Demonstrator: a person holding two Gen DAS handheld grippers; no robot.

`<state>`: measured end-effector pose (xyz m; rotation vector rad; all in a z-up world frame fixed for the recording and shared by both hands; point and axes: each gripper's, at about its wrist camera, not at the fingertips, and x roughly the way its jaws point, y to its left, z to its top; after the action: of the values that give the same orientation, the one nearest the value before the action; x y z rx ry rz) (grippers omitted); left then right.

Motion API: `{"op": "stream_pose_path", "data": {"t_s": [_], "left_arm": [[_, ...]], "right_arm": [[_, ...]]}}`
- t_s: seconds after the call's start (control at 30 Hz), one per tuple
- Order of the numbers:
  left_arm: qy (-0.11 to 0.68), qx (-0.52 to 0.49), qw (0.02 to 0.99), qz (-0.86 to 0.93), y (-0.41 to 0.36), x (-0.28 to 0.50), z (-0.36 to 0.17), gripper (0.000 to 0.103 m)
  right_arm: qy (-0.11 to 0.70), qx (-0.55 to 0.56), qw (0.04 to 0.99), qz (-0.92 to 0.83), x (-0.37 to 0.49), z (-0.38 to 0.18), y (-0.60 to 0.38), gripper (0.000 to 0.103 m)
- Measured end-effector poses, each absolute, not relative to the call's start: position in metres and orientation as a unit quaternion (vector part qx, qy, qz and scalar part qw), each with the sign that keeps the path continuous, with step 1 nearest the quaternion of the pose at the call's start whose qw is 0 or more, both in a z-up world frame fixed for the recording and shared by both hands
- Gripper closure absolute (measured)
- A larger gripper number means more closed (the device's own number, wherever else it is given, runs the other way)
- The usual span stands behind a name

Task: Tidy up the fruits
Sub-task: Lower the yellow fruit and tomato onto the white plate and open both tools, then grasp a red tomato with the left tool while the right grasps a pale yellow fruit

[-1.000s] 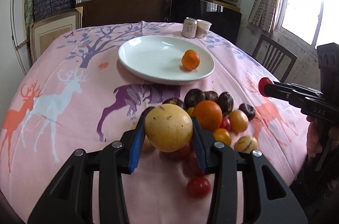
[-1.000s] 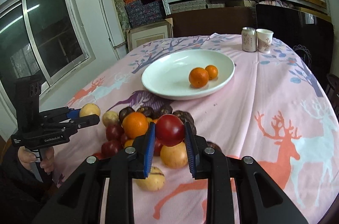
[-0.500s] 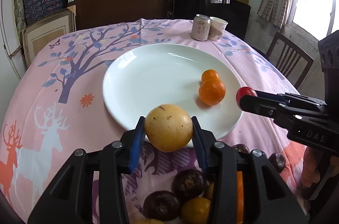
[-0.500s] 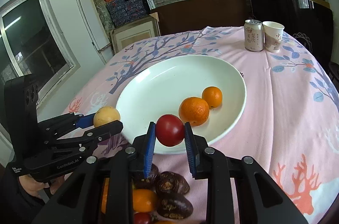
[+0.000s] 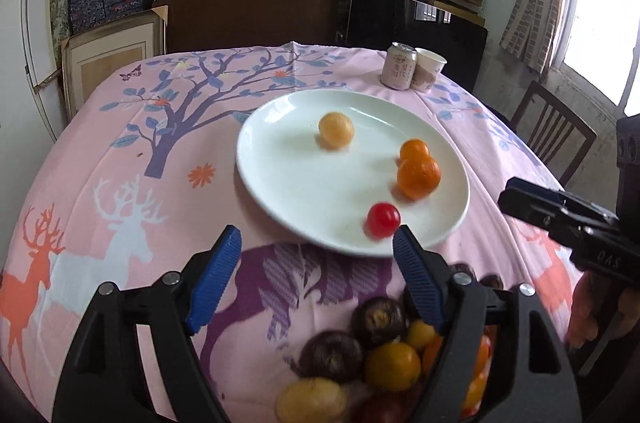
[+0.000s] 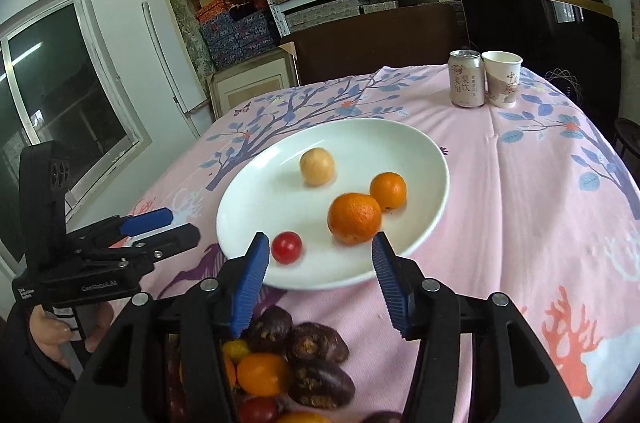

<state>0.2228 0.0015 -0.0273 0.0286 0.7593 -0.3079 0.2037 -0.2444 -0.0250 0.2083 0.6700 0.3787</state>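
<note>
A white plate (image 5: 280, 183) (image 6: 400, 263) holds a pale yellow round fruit (image 5: 336, 130) (image 6: 317, 167), two oranges (image 5: 418, 173) (image 6: 354, 217) and a red tomato (image 5: 383, 219) (image 6: 286, 247). Both dropped fruits look blurred. My left gripper (image 5: 318, 255) hovers at the plate's near rim, its jaws opening, nothing between them. My right gripper (image 6: 318, 261) hangs over the near rim, jaws opening and empty; the tomato lies just beyond its left finger. A pile of dark, yellow, orange and red fruits (image 5: 376, 355) (image 6: 296, 355) lies under both grippers.
A drink can (image 5: 398, 66) (image 6: 465, 79) and a paper cup (image 5: 429, 70) (image 6: 501, 79) stand at the table's far right. The pink deer-print cloth (image 5: 120, 183) covers the round table. A wooden chair (image 5: 556, 139) stands to the right. Shelves of boxes fill the back wall.
Both grippers advanced to the plate's near rim and opened. The yellow fruit left the left gripper and the tomato left the right; both now lie on the plate.
</note>
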Motion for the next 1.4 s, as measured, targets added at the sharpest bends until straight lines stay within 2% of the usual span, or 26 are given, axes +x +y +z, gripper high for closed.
{"op": "stream_pose_path", "data": {"t_s": [0.1,0.53,0.6,0.67,0.73,0.8,0.83,0.9,1.1,1.4], "left_arm": [[0.368,0.04,0.914,-0.163,0.007,0.181,-0.033,0.021],[0.385,0.097,0.89,-0.226,0.003,0.056,-0.069,0.021],[0.385,0.113,0.888,-0.224,-0.008,0.051,-0.075,0.029],[0.403,0.115,0.881,-0.222,-0.015,0.054,-0.085,0.052],[0.416,0.108,0.874,-0.229,-0.019,0.059,-0.094,0.068],[0.403,0.119,0.88,-0.222,-0.023,0.056,-0.097,0.07],[0.401,0.121,0.88,-0.224,-0.024,0.054,-0.097,0.075],[0.398,0.113,0.882,-0.226,-0.023,0.051,-0.096,0.075],[0.388,0.095,0.89,-0.22,-0.015,0.044,-0.086,0.075],[0.392,0.082,0.893,-0.206,-0.008,0.048,-0.083,0.075]], "right_arm": [[0.324,0.114,0.923,0.175,0.178,-0.032,-0.263,0.041],[0.353,0.166,0.909,0.146,0.129,-0.071,-0.315,0.042],[0.352,0.161,0.911,0.145,0.125,-0.071,-0.313,0.042],[0.352,0.151,0.913,0.144,0.122,-0.072,-0.309,0.042],[0.351,0.139,0.915,0.145,0.117,-0.071,-0.304,0.042],[0.351,0.124,0.915,0.155,0.111,-0.071,-0.301,0.042],[0.349,0.112,0.916,0.164,0.108,-0.071,-0.298,0.042],[0.345,0.077,0.915,0.198,0.099,-0.069,-0.285,0.048],[0.334,-0.032,0.898,0.286,0.067,-0.069,-0.24,0.054],[0.353,-0.042,0.885,0.299,0.062,-0.072,-0.224,0.054]]}}
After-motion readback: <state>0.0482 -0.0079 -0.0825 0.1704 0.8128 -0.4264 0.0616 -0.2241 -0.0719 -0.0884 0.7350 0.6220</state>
